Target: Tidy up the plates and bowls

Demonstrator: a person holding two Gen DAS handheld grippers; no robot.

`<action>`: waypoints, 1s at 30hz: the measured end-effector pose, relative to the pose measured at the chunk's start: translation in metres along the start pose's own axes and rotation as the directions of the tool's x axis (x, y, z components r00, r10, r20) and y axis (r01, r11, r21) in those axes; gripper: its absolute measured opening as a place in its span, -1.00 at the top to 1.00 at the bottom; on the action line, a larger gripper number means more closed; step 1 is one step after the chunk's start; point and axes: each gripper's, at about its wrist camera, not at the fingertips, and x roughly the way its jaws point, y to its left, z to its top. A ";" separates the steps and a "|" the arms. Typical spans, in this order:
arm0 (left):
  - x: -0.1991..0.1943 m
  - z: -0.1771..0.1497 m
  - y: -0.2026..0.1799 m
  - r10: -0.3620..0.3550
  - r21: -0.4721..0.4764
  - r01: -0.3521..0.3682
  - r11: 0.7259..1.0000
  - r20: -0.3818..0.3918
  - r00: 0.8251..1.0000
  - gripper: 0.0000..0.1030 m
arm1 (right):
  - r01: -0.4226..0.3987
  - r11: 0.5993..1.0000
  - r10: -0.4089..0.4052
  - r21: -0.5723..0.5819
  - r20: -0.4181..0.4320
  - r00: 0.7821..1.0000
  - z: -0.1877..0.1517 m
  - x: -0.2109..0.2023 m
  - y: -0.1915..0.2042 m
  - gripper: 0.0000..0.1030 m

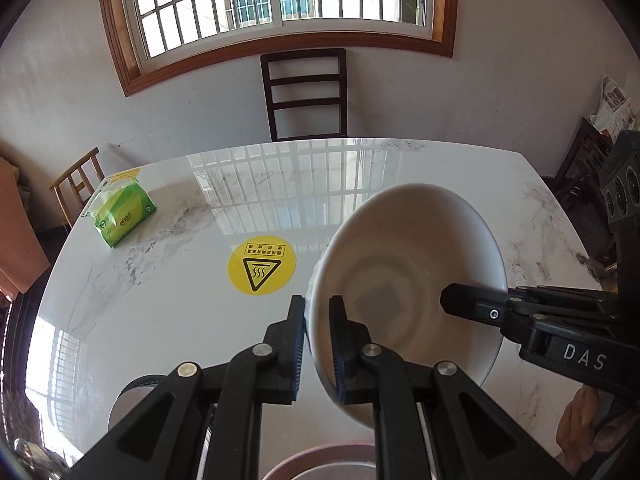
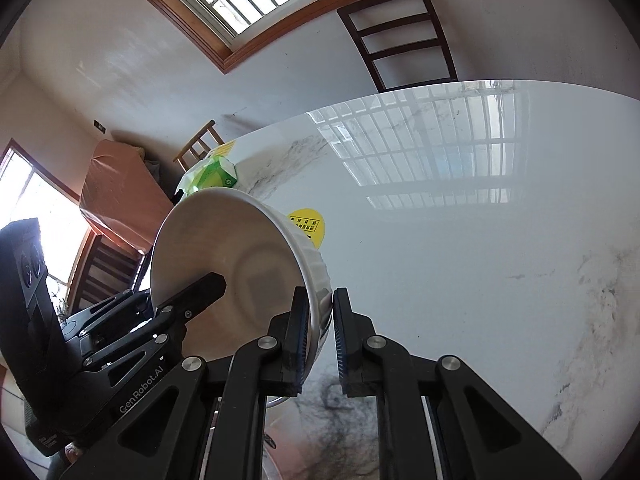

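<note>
Bowl (image 1: 408,280) rim sits pinched between the jaws of your left gripper (image 1: 318,340) on one side and of your right gripper (image 2: 322,332) on the opposite side, so the white bowl hangs tilted between the two, above the marble bench (image 1: 160,300). Just ahead of your left jaws lies a yellow warning sticker (image 1: 262,265) (flat on the bench), a green tissue pack (image 1: 122,210) sits well beyond and to their left, and a pink-rimmed dish (image 1: 320,466) shows directly below them.

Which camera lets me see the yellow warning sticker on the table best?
The left wrist view: the whole yellow sticker shows, triangle symbol included. In the right wrist view the tilted white bowl hides most of it, leaving only a slice.
</note>
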 end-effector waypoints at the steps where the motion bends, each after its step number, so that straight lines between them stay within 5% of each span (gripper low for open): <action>1: -0.010 -0.006 0.000 -0.003 0.000 0.003 1.000 0.007 1.000 0.76 | -0.006 1.000 0.006 -0.002 0.003 1.000 -0.006 -0.007 0.004 0.75; 12: -0.076 -0.070 0.001 -0.030 -0.003 0.030 1.000 0.001 1.000 0.74 | -0.041 0.999 0.040 -0.029 -0.023 0.999 -0.076 -0.051 0.041 0.75; 30: -0.092 -0.137 0.005 -0.055 -0.016 0.054 0.998 -0.081 0.995 0.73 | -0.019 0.999 0.014 -0.044 -0.103 0.995 -0.137 -0.055 0.062 0.74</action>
